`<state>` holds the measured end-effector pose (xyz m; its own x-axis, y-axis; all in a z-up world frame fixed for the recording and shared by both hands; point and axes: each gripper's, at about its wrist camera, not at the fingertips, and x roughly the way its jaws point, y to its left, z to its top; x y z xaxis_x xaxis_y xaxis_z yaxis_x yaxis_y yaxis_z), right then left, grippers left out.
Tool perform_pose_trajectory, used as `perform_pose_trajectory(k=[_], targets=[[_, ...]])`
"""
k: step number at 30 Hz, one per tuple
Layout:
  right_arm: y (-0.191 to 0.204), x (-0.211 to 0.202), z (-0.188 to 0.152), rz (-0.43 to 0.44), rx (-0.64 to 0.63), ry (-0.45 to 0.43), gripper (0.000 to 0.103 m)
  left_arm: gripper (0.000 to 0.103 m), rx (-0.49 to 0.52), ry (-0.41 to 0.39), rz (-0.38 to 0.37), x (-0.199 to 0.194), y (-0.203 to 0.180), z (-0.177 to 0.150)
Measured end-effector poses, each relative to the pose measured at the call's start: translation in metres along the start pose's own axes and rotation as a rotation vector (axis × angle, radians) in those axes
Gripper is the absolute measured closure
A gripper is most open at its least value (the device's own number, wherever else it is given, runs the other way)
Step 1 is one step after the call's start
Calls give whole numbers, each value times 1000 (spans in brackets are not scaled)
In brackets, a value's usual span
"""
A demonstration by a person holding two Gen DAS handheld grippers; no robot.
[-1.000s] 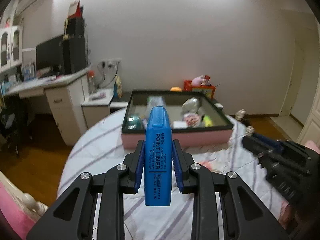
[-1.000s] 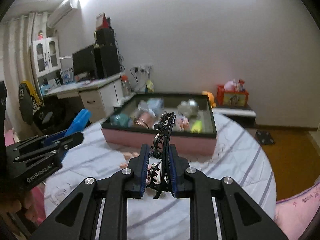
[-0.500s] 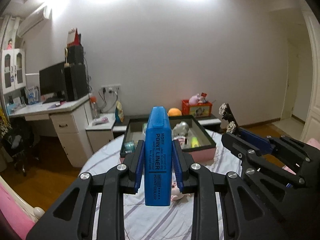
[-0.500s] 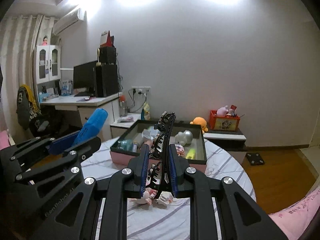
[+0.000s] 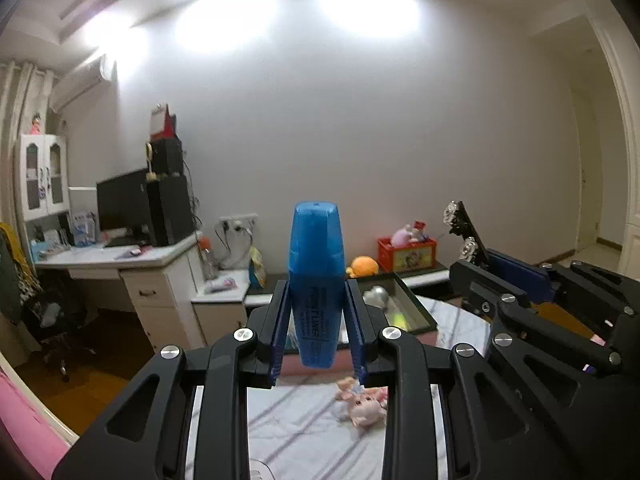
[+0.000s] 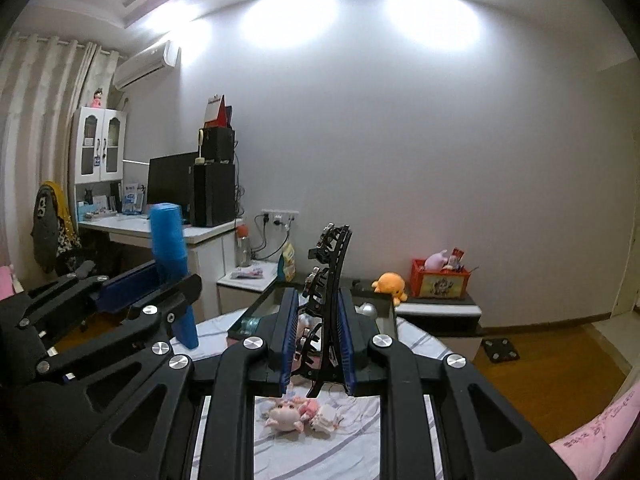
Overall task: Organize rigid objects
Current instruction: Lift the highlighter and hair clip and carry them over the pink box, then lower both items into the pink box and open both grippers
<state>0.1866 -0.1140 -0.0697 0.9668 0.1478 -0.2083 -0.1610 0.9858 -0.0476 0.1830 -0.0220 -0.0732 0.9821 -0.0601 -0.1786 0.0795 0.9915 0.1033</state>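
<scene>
My left gripper [image 5: 318,336] is shut on a blue highlighter [image 5: 317,280] that stands upright between the pads, high above the table. It also shows in the right wrist view [image 6: 170,264] at the left. My right gripper [image 6: 318,344] is shut on a black hair claw clip [image 6: 328,288], also seen in the left wrist view [image 5: 464,232] at the right. A pink box [image 5: 416,320] with several small items sits on the round striped table [image 6: 360,444], beyond and below both grippers.
A small pink pig toy [image 6: 286,418] lies on the tablecloth below the grippers, also in the left wrist view [image 5: 364,406]. A white desk [image 5: 132,264] with a monitor stands left. A low cabinet carries an orange plush [image 6: 390,282] and red box [image 6: 440,284].
Both grippers have risen and tilted upward with their objects still held. The box and table have dropped lower in both views, and more wall and ceiling show.
</scene>
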Motion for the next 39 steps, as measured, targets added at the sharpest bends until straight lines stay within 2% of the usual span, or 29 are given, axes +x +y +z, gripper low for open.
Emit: perform_pose_trajectory(k=[4, 12, 17, 22, 27, 32, 39], targets=[[4, 0, 7, 0, -11, -31, 83, 76, 9, -28, 28, -1, 2, 6], [4, 18, 15, 2, -24, -36, 83, 76, 25, -47, 49, 16, -2, 13], [-2, 37, 13, -4, -23, -29, 83, 76, 38, -35, 48, 46, -6, 15], [-12, 73, 13, -12, -26, 1, 83, 76, 62, -11, 53, 87, -9, 16], [-19, 118, 11, -18, -30, 44, 83, 76, 87, 34, 55, 135, -17, 11], [-28, 170, 4, -21, -29, 118, 83, 76, 108, 110, 55, 195, -18, 1], [-33, 227, -20, -7, -31, 248, 83, 76, 126, 267, 46, 271, -16, -32]])
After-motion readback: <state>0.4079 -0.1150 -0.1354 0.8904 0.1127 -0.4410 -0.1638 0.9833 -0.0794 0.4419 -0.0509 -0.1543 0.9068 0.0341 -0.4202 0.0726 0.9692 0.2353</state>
